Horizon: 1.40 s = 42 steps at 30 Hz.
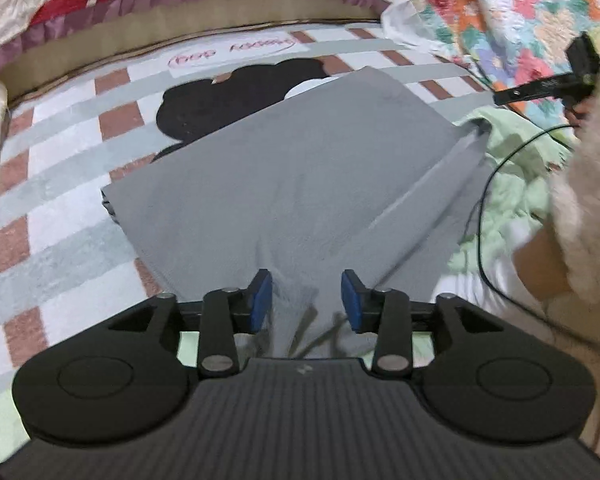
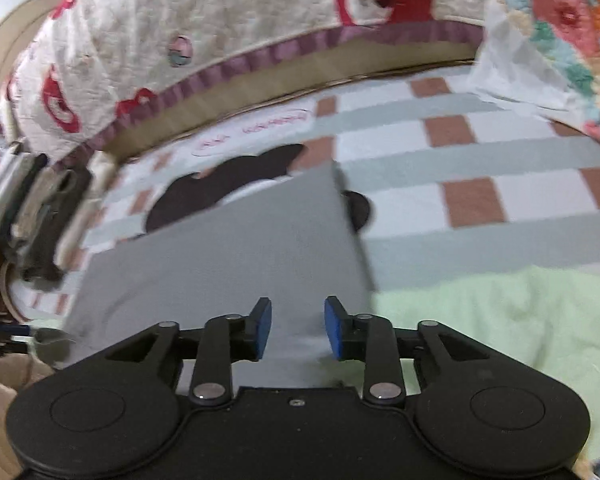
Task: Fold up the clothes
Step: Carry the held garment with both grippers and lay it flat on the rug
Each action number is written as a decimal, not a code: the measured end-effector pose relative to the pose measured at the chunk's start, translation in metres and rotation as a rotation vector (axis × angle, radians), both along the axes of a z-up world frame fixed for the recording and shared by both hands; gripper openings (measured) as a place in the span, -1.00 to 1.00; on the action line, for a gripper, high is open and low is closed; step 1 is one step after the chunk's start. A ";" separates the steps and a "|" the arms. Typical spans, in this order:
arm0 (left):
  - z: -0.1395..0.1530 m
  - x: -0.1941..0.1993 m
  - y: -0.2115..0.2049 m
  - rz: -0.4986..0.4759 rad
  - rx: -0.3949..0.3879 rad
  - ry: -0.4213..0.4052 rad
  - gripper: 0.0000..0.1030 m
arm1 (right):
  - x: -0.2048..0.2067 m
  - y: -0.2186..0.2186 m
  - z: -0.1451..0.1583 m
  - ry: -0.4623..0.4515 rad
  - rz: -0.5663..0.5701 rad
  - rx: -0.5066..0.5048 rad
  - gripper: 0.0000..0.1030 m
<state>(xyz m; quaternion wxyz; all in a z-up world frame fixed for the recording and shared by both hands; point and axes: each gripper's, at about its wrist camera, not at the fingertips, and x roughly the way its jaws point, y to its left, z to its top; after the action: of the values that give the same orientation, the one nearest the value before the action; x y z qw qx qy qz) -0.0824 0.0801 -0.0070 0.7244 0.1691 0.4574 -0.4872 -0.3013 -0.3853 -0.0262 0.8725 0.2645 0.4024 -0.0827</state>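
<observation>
With the grey garment (image 1: 300,184) folded flat on the checked blanket (image 1: 60,240), we hold the left gripper (image 1: 306,300) and right gripper (image 2: 298,328) open over its near edge, so we judge the next move is a re-grip for another fold.

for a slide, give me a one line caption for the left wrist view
Open left gripper straddles the near edge of a folded grey garment on a checked blanket.
</observation>
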 end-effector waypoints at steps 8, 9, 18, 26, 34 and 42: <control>-0.048 0.033 -0.030 0.098 0.124 0.119 -0.06 | 0.051 0.006 -0.027 0.200 0.146 -0.190 -0.04; -0.052 0.034 -0.029 0.104 0.136 0.145 -0.10 | 0.049 0.004 -0.032 0.219 0.140 -0.191 -0.04; -0.029 0.014 0.004 0.005 0.053 0.173 -0.94 | -0.007 0.004 -0.019 0.012 0.103 -0.231 -0.89; -0.040 -0.015 0.009 -0.122 0.113 0.146 -0.86 | -0.042 0.003 -0.059 0.168 0.032 -0.142 -0.87; -0.034 -0.019 0.022 -0.200 0.071 0.171 -0.46 | -0.056 -0.009 -0.055 0.184 0.002 -0.113 -0.65; -0.017 0.010 0.049 0.001 -0.016 0.175 -0.10 | -0.074 -0.020 -0.014 -0.119 0.007 0.138 -0.39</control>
<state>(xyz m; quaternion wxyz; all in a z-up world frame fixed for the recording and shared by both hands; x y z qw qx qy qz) -0.0720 0.1292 -0.0237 0.6832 0.1200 0.5151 -0.5035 -0.3754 -0.4049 -0.0402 0.8749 0.3268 0.3556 -0.0359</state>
